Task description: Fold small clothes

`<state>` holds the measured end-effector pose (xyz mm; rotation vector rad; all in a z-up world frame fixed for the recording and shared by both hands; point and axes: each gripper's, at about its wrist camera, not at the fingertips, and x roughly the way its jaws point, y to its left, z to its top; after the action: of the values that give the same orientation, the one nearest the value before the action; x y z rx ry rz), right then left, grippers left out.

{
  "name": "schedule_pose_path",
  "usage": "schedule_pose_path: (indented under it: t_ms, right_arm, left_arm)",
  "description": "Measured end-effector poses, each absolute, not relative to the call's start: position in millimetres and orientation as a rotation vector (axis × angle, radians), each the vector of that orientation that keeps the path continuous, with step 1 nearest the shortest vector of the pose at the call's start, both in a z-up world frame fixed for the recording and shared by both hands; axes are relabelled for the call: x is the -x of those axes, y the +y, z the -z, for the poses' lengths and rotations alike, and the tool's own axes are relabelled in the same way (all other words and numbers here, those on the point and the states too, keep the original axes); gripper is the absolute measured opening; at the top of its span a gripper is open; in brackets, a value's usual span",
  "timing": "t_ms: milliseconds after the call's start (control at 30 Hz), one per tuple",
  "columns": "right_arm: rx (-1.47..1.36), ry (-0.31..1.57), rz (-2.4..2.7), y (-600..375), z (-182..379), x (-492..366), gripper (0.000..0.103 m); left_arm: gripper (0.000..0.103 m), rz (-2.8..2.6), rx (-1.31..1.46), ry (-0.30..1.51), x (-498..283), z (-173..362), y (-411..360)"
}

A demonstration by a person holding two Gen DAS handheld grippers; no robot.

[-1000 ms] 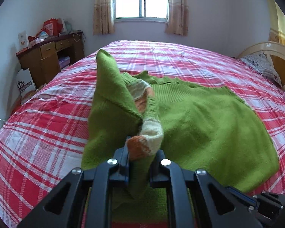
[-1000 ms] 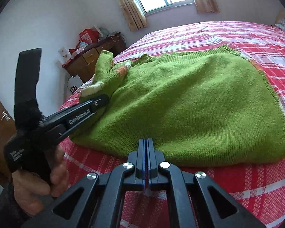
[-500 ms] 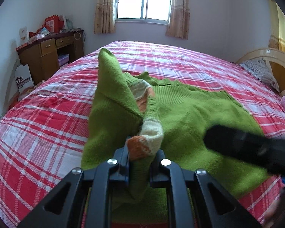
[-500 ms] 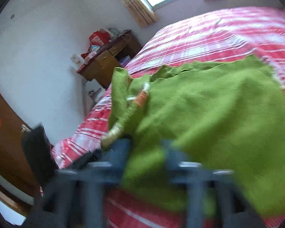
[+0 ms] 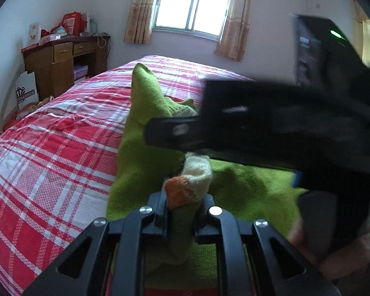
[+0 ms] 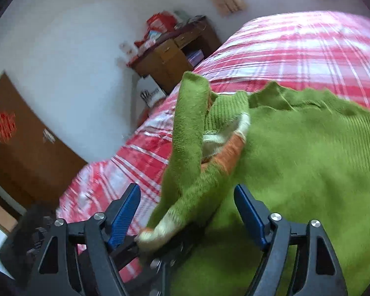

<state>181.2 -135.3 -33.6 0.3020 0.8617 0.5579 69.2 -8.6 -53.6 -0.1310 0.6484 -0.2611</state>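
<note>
**Sleeve pinched up, second gripper coming in over it**

My left gripper [image 5: 182, 212] is clamped on the cuff [image 5: 188, 187] of the green sweater [image 6: 308, 162], the orange-and-cream band bunched between its fingers. I hold it raised so the sleeve [image 5: 145, 103] stands off the cloth as a tall green peak; that frees it from the body of the garment, which lies spread on the red plaid bed [image 5: 49, 153], to the right of the sleeve and running away toward the far side. A lifted sleeve can be swung across the chest for the first fold, I judge.

My right gripper [image 6: 187, 212] has its blue-padded fingers [image 6: 124, 212] spread wide, one on each side of the hanging sleeve, nothing pinched between them. It sits just above the left tool, so it looks set to take the sleeve higher up and give me a second hold for laying it flat.

Against a second ago: then the right gripper's jaws were pressed together and it hung back at the near edge of the bed, well apart from the sleeve. Now it has opened and crossed leftward, filling the right half of the left wrist view. The left hold on the cuff has not changed.
</note>
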Motion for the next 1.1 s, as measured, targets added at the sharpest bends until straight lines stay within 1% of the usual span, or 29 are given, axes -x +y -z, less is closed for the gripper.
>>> schedule_pose_path:
  t_ms: [100,133,200,267,367,467,567,833,1100]
  right_arm:
    - [-0.193,0.884,-0.562,-118.8,37.9,-192.9,0.059]
    - [-0.165,0.891,-0.559,-115.4,39.6,-196.4,0.046]
    - [-0.156,0.885,-0.567,-116.0,42.0,-200.8,0.042]
    - [-0.155,0.859,-0.547,-117.5,41.4,-197.0,0.032]
    - [-0.173,0.838,-0.526,-126.5,41.5,-189.8,0.024]
    - [-0.256,0.819,-0.514,-145.8,36.8,-181.3,0.021]
    - [-0.267,0.801,-0.500,-156.9,29.7,-173.2,0.020]
    - [-0.323,0.769,-0.432,-216.9,14.1,-142.9,0.020]
    - [-0.408,0.778,-0.334,-278.1,30.6,-112.7,0.020]
  left_arm:
    - [0.014,0.263,0.135,0.650,-69.2,54.6,-6.5]
    - [0.014,0.263,0.137,0.652,-69.3,54.9,-6.7]
    - [0.014,0.266,0.146,0.658,-70.2,55.4,-5.8]
    - [0.014,0.267,0.142,0.663,-71.0,55.2,-6.5]
    - [0.014,0.270,0.124,0.659,-70.5,53.0,-10.0]
    - [0.014,0.289,0.088,0.635,-65.8,45.9,-18.2]
    - [0.014,0.315,0.028,0.601,-55.0,37.6,-38.0]
    - [0.014,0.426,-0.011,0.594,-40.5,25.1,-79.2]
    - [0.014,0.496,-0.092,0.624,-27.5,38.0,-125.0]
